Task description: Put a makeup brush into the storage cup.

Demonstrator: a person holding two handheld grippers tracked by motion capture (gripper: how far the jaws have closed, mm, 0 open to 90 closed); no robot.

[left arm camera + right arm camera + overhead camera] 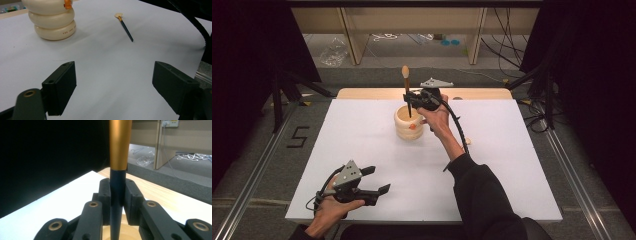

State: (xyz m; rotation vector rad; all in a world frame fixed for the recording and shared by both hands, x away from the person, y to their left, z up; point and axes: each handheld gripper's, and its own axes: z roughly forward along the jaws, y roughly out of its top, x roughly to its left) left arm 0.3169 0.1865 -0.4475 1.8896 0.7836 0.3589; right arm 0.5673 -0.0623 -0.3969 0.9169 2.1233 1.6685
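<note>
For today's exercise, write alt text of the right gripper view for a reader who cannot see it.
The right tool is shut on a dark spoon handle with a gold collar, held upright above a cream cup. Behind lie the white table and a black curtain.

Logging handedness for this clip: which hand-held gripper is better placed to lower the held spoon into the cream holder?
Right. The right hand-held gripper is shut on the spoon, upright with its tip in the holder. The left hand-held gripper is open near the table's front edge.
</note>
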